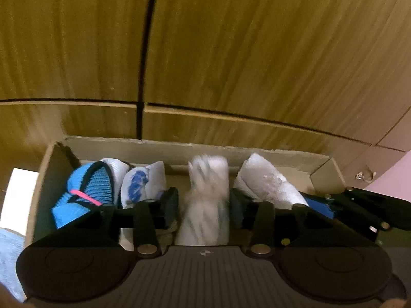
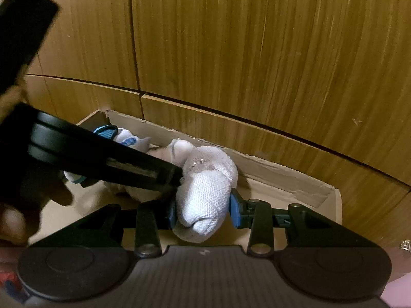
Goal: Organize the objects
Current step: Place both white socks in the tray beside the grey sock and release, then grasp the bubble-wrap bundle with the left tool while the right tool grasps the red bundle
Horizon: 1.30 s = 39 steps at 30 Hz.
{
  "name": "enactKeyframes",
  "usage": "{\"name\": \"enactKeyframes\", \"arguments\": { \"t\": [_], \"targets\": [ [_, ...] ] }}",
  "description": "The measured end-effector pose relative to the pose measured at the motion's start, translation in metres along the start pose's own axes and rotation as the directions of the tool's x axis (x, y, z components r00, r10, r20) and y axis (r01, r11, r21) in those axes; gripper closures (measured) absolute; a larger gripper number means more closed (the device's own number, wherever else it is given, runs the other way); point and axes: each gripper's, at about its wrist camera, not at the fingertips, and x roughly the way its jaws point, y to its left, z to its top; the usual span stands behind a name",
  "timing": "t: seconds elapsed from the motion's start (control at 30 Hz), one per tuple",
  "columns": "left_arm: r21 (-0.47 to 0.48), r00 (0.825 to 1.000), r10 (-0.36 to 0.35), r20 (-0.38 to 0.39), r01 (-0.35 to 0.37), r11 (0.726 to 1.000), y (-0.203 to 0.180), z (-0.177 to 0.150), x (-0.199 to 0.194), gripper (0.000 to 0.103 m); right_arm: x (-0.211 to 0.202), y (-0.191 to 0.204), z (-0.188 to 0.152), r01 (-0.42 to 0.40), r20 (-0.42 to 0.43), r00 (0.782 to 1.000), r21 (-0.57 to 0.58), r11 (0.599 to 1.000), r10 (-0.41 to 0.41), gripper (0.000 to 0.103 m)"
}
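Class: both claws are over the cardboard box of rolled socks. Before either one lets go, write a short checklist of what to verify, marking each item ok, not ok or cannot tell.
1. Left claw closed on the blurred white sock roll: ok.
2. Right claw closed on the white knit sock roll: ok.
3. Both rolls inside the cardboard box walls: ok.
4. Free floor space right of the knit roll: ok.
5. Rolls resting on the box floor: cannot tell.
6. Claws clear of each other: not ok, the left crosses close to the right.

Your open brown cardboard box sits before the wooden cabinet doors. Inside, left to right: bright blue knitted sock, white sock with blue print, blurred white sock, white knitted sock roll.
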Motion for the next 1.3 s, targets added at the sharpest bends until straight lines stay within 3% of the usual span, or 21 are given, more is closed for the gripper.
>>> {"name": "enactKeyframes", "arguments": {
  "t": [0.07, 0.37, 0.57, 0.73, 1.0, 1.17, 1.3],
  "targets": [
    [-0.013, 1.000, -0.019, 0.011, 0.019, 1.000, 0.002, -0.001, -0.007, 0.037, 0.003, 0.000, 0.002, -0.002, -0.006, 1.000, 0.008, 1.000, 0.002, 0.067],
    [-0.051, 0.997, -0.061, 0.044, 0.063, 0.997, 0.014, -0.007, -0.036, 0.033, 0.012, 0.017, 0.012, -0.004, -0.024, 1.000, -0.011, 1.000, 0.004, 0.066],
    [-0.066, 0.996, -0.057, 0.066, 0.061, 0.996, 0.025, -0.015, -0.060, 0.031, 0.006, 0.017, 0.015, 0.009, -0.013, 1.000, 0.005, 1.000, -0.009, 0.060],
    [-0.079, 0.994, -0.061, 0.090, 0.068, 0.995, 0.025, -0.017, -0.091, 0.030, -0.019, 0.021, 0.021, 0.010, 0.030, 0.999, 0.011, 1.000, -0.011, 0.055],
    [-0.033, 0.984, -0.057, 0.169, 0.063, 0.997, 0.021, -0.048, -0.146, 0.026, -0.097, 0.017, 0.011, -0.009, 0.156, 0.988, 0.053, 0.999, 0.001, 0.051],
    [0.023, 0.976, -0.057, 0.210, 0.053, 0.998, 0.010, -0.094, -0.192, 0.024, -0.166, 0.028, -0.036, -0.009, 0.244, 0.970, 0.090, 0.996, -0.014, 0.050],
    [0.057, 0.968, -0.045, 0.246, 0.032, 0.998, -0.004, -0.155, -0.220, 0.019, -0.214, 0.047, -0.106, -0.001, 0.323, 0.946, 0.117, 0.993, -0.037, 0.041]
  ]
}}
